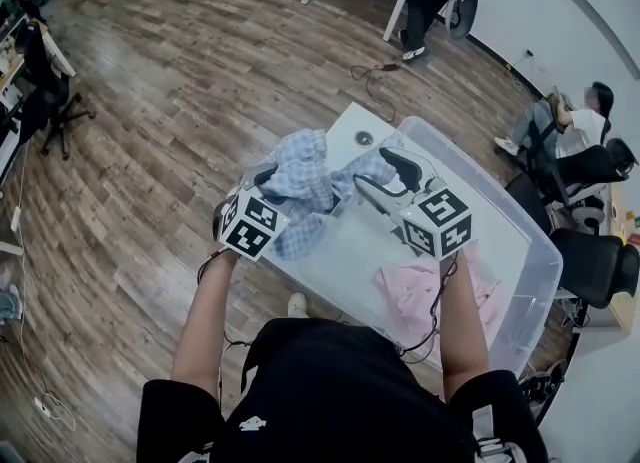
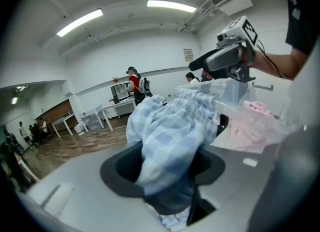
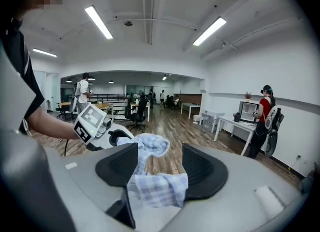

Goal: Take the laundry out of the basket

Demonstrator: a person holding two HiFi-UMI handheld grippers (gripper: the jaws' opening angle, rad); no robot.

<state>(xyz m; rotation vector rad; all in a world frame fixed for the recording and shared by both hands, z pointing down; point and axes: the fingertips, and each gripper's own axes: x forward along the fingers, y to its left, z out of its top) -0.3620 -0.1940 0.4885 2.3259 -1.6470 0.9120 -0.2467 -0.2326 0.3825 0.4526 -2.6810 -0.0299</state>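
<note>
- Wooden floor (image 1: 150,101): fills the head view from 7 o'clock round to 1 o'clock. An office chair (image 1: 50,91) stands on it at 10 o'clock.
- Person in a black top (image 1: 340,391): at 6 o'clock in the head view, with both bare forearms reaching toward 12 o'clock.
- White surface (image 1: 345,126): shows just past the centre of the head view and carries the basket.
- Basket (image 1: 500,201): a clear plastic tub without a lid, running from the centre toward 4 o'clock.
- Blue checked garment (image 1: 305,176): at the centre of the head view, bunched over the basket's 10 o'clock corner. Part of it is outside the rim and part stretches across toward 3 o'clock, between the two pairs of tongs.
- Pink garment (image 1: 420,291): lies crumpled inside the basket at its 6 o'clock end, under the right forearm. It is apart from both pairs of tongs.
- Left tongs (image 2: 167,166): at 8 o'clock of the blue checked garment and clamped on it. In the left gripper view a thick wad of the cloth fills the gap between the jaws and rises toward 12 o'clock.
- Right tongs (image 3: 160,163): at 3 o'clock of the blue checked garment, above the basket. The jaws stand apart. A fold of the checked cloth lies loose between them, low in the gap, with bare space to the jaw at 3 o'clock.
</note>
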